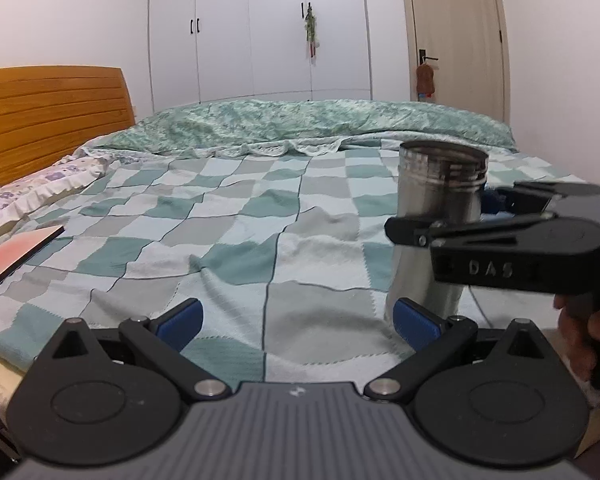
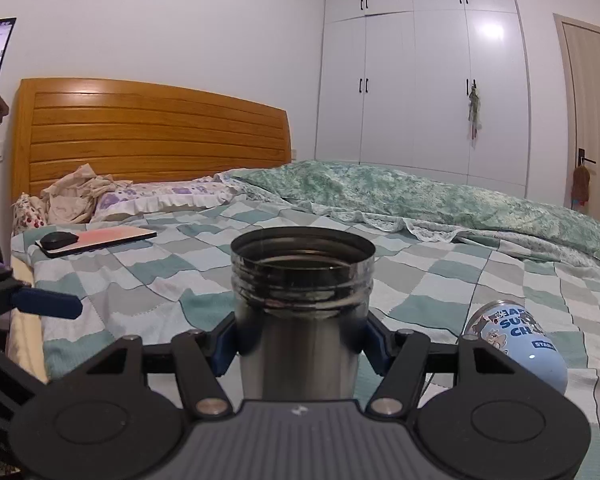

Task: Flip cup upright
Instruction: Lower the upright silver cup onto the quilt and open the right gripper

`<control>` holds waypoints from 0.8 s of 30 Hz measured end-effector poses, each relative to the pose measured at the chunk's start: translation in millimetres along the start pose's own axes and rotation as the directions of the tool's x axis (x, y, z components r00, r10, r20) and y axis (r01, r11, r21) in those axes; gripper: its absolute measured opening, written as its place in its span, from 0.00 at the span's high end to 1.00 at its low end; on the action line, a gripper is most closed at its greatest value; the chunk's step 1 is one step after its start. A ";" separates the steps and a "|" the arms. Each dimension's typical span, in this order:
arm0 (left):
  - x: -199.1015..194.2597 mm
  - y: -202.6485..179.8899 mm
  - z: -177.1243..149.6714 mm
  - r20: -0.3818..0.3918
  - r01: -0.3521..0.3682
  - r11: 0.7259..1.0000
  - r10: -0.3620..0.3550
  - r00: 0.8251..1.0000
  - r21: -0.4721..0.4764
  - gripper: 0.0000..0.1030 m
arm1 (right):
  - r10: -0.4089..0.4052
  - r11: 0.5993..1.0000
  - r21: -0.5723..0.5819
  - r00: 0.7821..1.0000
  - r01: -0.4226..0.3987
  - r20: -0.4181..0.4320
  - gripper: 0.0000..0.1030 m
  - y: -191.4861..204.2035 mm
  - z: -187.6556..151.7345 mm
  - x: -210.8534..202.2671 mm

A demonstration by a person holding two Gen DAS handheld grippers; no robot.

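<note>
The steel cup [image 2: 300, 312] stands upright with its threaded mouth up, on the checked blanket [image 2: 440, 280]. My right gripper [image 2: 300, 344] is shut on the cup's body, its blue pads [image 2: 224, 348] pressed on both sides. In the left wrist view the cup [image 1: 436, 216] stands at the right with the right gripper [image 1: 452, 232] around its middle. My left gripper [image 1: 296, 320] is open and empty, low over the blanket [image 1: 240, 220], to the left of the cup; its blue finger [image 2: 48, 304] shows at the left of the right wrist view.
A light blue printed cup [image 2: 516, 344] lies on its side to the right of the steel cup. A pink board [image 2: 104, 238] with a black mouse [image 2: 58, 240] lies near the pillows [image 2: 160, 196]. A green quilt [image 2: 440, 204] is bunched along the far side.
</note>
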State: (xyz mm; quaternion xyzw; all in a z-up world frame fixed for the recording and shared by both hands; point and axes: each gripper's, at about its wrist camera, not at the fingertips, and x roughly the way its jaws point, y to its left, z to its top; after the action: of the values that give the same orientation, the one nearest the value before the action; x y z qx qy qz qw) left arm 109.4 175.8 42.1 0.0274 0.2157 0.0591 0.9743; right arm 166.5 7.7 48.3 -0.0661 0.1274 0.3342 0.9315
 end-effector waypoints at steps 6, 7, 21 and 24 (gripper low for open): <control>-11.2 -1.7 1.9 0.015 -0.003 1.000 0.002 1.000 0.007 0.00 | 0.002 1.000 0.030 1.000 -0.003 0.005 0.38 -5.3 0.3 -5.8; -15.2 -3.2 3.2 0.023 -0.001 1.000 0.001 1.000 0.011 0.00 | 0.014 0.998 0.056 1.000 -0.015 0.015 0.24 -9.7 1.5 -8.6; -83.8 -69.1 7.6 0.171 0.123 0.992 -0.123 0.978 0.007 0.00 | -0.183 0.982 0.091 0.955 0.165 0.235 0.00 -46.2 -16.6 -184.4; -89.3 -96.7 -1.3 0.177 0.146 0.989 -0.143 0.974 -0.004 0.00 | -0.253 0.967 0.103 0.941 0.235 0.225 0.00 -55.9 -35.2 -221.2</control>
State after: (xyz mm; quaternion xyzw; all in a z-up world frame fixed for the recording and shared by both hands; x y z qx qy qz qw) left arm 38.5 68.6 70.6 0.0085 0.1296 -0.0130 0.9914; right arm 30.8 -176.5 79.0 -0.0064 0.0189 0.2168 0.9760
